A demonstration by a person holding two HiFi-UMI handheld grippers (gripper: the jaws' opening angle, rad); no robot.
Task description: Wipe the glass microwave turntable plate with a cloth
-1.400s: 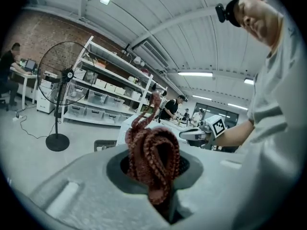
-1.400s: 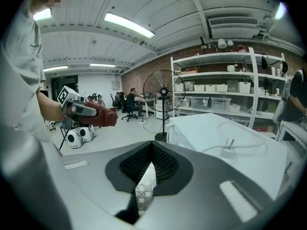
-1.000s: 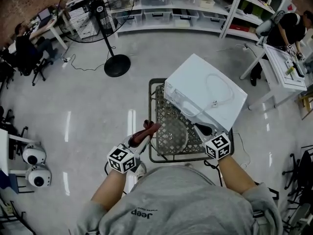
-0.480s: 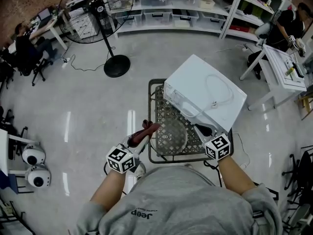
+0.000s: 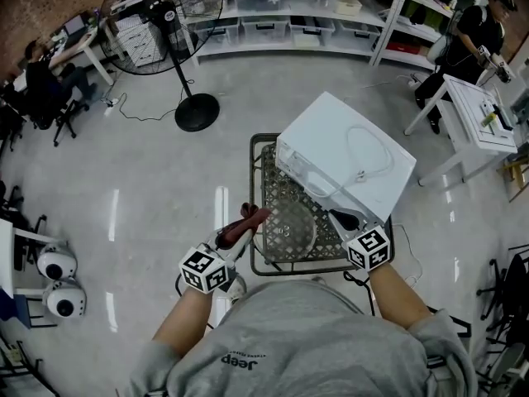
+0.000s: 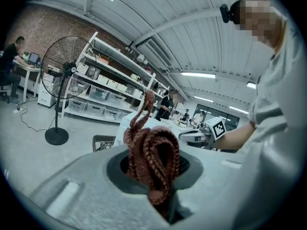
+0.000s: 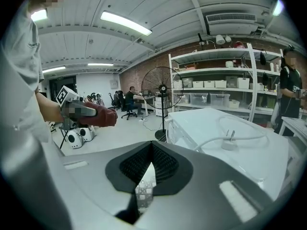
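Observation:
The round glass turntable plate (image 5: 285,228) is held flat over a wire cart (image 5: 258,180), in front of a white microwave (image 5: 347,160). My right gripper (image 5: 340,219) is shut on the plate's right edge. In the right gripper view that clear edge (image 7: 145,188) shows pinched between the jaws of my right gripper (image 7: 146,183). My left gripper (image 5: 238,231) is shut on a dark red woven cloth (image 5: 248,217), just left of the plate's rim. In the left gripper view the bunched cloth (image 6: 151,152) sticks up from my left gripper (image 6: 156,181).
The microwave (image 7: 230,147) has its plug and cord lying on top. A standing fan (image 5: 197,106) is on the floor to the far left, and shelves with bins (image 5: 289,11) line the back. A white table (image 5: 479,114) stands at the right, with people at both sides.
Both grippers, the plate and the cloth stay where they were. Only the person at the far right has moved further back.

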